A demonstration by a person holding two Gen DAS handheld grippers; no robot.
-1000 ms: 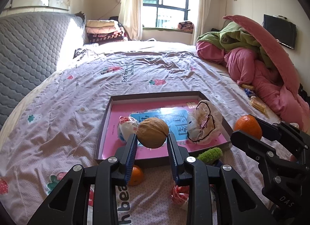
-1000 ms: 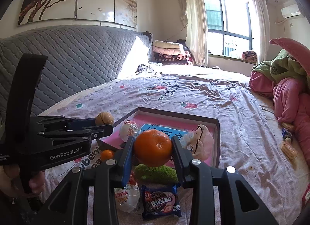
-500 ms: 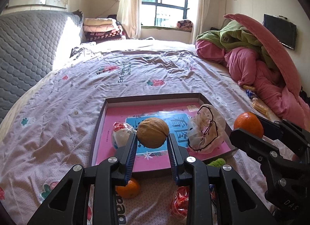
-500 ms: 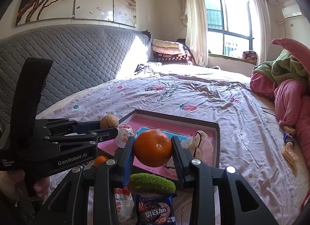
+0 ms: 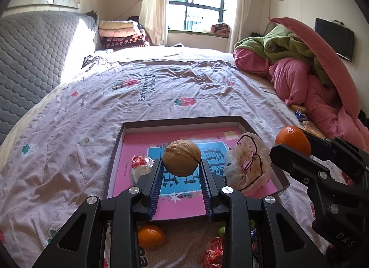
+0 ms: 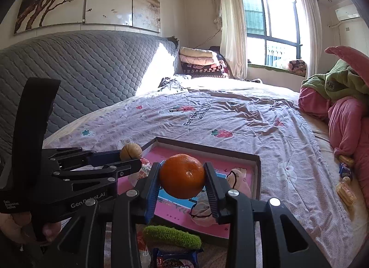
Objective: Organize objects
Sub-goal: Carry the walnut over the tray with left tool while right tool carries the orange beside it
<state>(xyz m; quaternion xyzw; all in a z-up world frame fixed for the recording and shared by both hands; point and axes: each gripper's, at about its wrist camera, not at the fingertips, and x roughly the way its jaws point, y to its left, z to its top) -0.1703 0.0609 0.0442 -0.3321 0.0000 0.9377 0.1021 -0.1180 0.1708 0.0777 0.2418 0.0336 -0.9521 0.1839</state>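
Observation:
A shallow box tray [image 5: 120, 143] [image 6: 257, 175] with a pink and blue floor lies on the bed. My left gripper [image 5: 181, 164] is shut on a brown walnut [image 5: 181, 161] [image 6: 131, 151], held above the tray's near half. My right gripper [image 6: 182, 177] is shut on an orange mandarin [image 6: 182, 175] [image 5: 292, 140], held over the tray's near edge; from the left wrist it shows at the tray's right side. Inside the tray lie a red-and-white wrapped sweet [image 5: 139, 164] and a pale bag with a black drawn outline [image 5: 246, 166] [image 6: 237, 178].
Short of the tray lie a second mandarin [image 5: 151, 236], a red wrapped sweet [image 5: 213, 251], a green fuzzy piece [image 6: 171, 235] and a blue snack packet [image 6: 175, 260]. Pink and green bedding [image 5: 306, 78] is piled at the right. A grey quilted headboard [image 6: 92, 74] rises on the left.
Both grippers have moved forward over the bed toward the tray, so the tray looks nearer and the loose items have slid toward the bottom of each view. Both grips are unchanged.

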